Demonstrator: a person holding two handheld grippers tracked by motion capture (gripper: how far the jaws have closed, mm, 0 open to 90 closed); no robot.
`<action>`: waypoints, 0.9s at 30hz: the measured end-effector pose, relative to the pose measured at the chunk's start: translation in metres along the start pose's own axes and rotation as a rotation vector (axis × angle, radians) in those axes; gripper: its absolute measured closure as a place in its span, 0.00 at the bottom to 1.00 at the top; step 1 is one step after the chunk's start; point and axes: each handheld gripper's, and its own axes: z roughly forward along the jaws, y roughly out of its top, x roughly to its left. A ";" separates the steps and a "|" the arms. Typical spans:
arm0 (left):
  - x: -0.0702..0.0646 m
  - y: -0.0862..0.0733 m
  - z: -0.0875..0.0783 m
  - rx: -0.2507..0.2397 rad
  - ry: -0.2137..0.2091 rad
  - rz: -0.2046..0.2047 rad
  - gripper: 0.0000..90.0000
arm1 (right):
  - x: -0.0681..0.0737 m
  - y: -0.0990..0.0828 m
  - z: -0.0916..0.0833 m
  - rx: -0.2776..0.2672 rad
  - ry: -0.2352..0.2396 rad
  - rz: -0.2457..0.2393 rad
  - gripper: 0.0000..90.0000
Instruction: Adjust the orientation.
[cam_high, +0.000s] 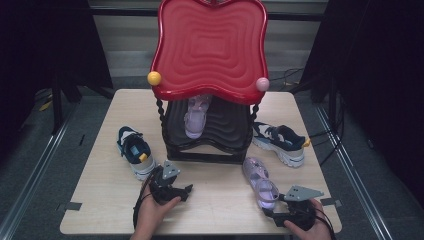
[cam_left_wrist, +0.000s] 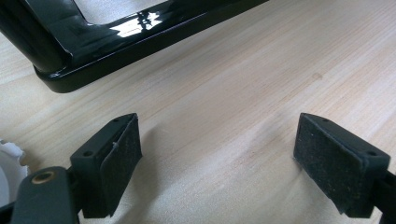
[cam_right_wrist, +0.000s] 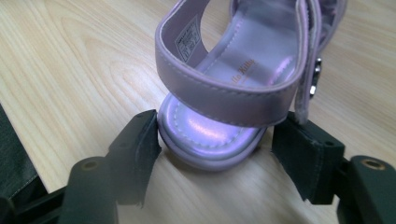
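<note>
A lilac sandal (cam_high: 260, 182) lies on the wooden table (cam_high: 220, 205) at the front right, its heel toward me. My right gripper (cam_high: 271, 206) sits at that heel. In the right gripper view the heel (cam_right_wrist: 210, 135) lies between the two pads of my right gripper (cam_right_wrist: 217, 128). The left pad (cam_right_wrist: 140, 144) is at the sole's edge and a thin gap shows at the right pad. A matching sandal (cam_high: 196, 117) stands on the black lower shelf of the rack (cam_high: 225, 135). My left gripper (cam_high: 184, 192) rests open on the bare table (cam_left_wrist: 219, 93), empty between its pads (cam_left_wrist: 217, 140).
The rack has a red wavy top (cam_high: 210, 45) and a black base (cam_left_wrist: 116, 42) close ahead of the left gripper. A navy and white sneaker (cam_high: 134, 151) lies left of the rack and another (cam_high: 280, 141) right of it. A white scalloped edge (cam_left_wrist: 7, 172) shows beside the left jaw.
</note>
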 end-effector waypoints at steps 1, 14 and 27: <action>0.000 0.000 0.000 -0.001 0.000 0.000 0.16 | -0.001 -0.001 -0.002 0.000 -0.002 0.003 0.38; 0.000 0.001 0.001 -0.003 0.002 -0.004 0.16 | -0.005 -0.009 -0.009 -0.047 -0.036 0.014 0.35; 0.000 0.001 0.002 -0.006 0.002 -0.007 0.16 | -0.008 -0.004 0.000 -0.024 -0.064 0.001 0.36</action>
